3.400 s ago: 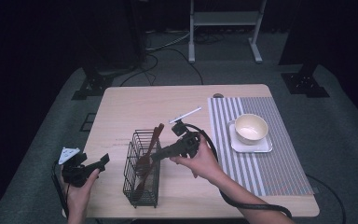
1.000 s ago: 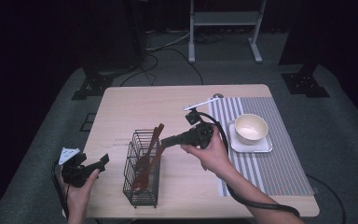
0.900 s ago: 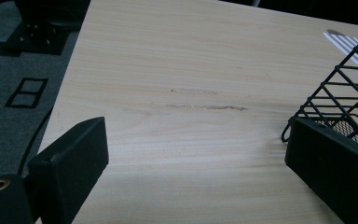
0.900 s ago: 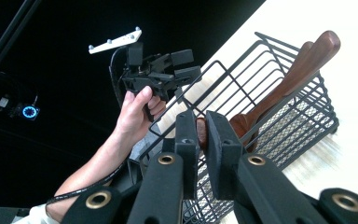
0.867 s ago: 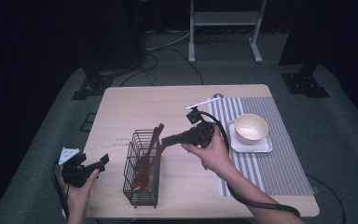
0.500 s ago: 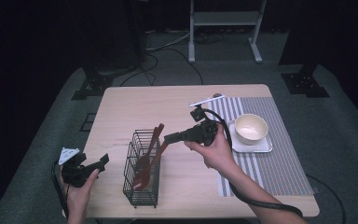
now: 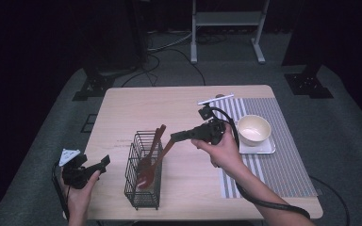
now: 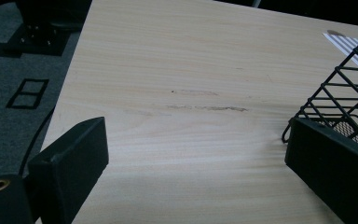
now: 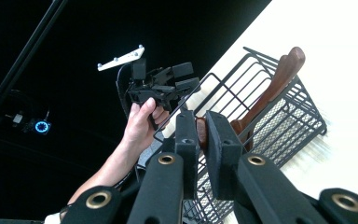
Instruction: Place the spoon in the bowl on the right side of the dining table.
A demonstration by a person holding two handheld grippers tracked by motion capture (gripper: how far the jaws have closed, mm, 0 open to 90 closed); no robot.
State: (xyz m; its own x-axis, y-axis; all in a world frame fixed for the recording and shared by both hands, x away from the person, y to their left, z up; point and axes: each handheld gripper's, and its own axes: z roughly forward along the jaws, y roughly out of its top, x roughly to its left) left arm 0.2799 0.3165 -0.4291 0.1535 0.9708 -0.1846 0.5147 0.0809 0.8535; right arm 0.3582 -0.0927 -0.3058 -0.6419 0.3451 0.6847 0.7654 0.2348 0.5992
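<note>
Right gripper view shows the right tool (image 9: 200, 140) clamped on a spoon (image 9: 201, 133) handle over the basket (image 9: 303, 119), no writing legible; left tool (image 8: 191, 158) gapes over bare desk (image 8: 191, 56)

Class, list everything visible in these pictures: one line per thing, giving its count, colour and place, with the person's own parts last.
Table: one, pale wood, centre of the high view.
Wire basket: one, black, front left part of the table.
Wooden utensils: two, dark brown, standing tilted in the wire basket; the long-handled one is gripped.
Placemat: one, grey and white stripes, right side of the table.
Tray: one, white, on the placemat.
Bowl: one, cream, on the tray.
Metal stand: one, white, on the floor behind the table.
Left gripper: one, black, jaws open, at the table's left front edge, in the left hand.
Right gripper: one, black, shut on a utensil handle, in the right hand.
</note>
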